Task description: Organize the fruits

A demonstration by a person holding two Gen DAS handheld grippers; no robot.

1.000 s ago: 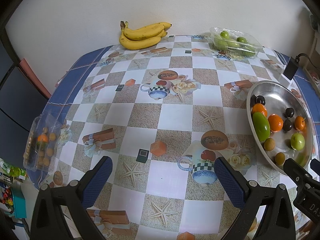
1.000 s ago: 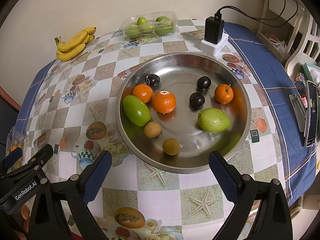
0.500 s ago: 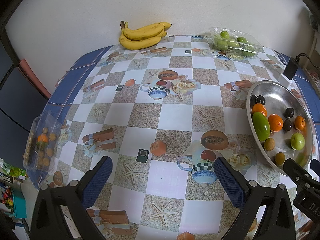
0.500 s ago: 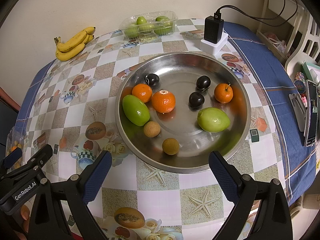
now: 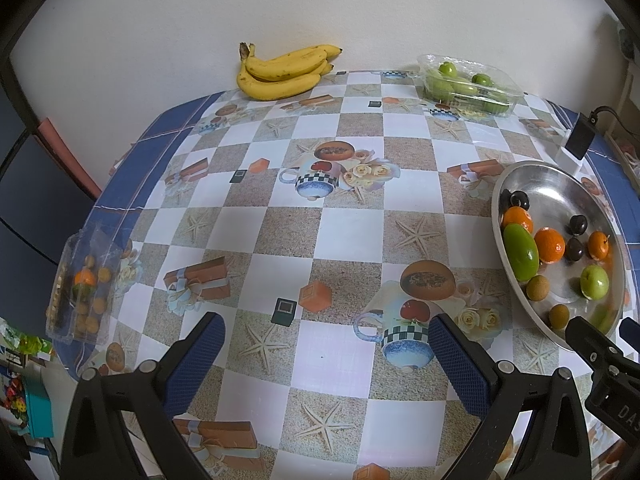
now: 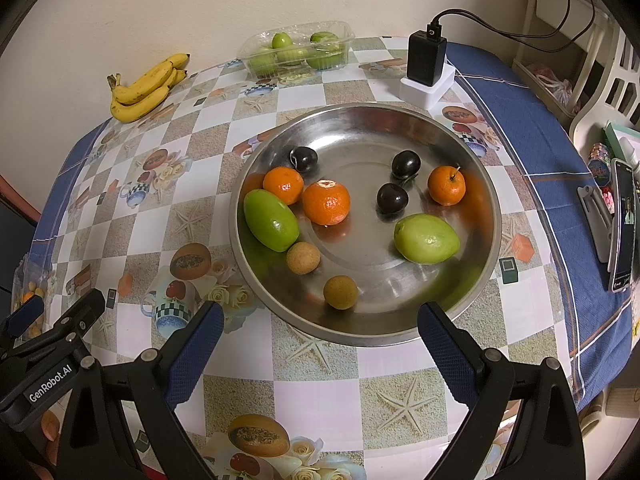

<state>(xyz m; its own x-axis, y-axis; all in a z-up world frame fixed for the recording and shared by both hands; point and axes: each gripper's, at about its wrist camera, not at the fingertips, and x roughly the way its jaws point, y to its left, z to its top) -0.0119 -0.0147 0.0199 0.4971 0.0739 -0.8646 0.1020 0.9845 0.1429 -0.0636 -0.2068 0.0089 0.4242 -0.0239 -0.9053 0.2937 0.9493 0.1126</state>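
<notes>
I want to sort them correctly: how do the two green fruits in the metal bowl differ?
The left green fruit is darker, glossier and touches an orange; the right green fruit is paler, has a pointed end and lies alone. Both are oval and lie on their sides in the metal bowl.

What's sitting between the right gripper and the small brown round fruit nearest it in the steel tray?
Only the round steel tray's raised near rim lies between the open right gripper and the small brown round fruit. No other fruit blocks it.
</notes>
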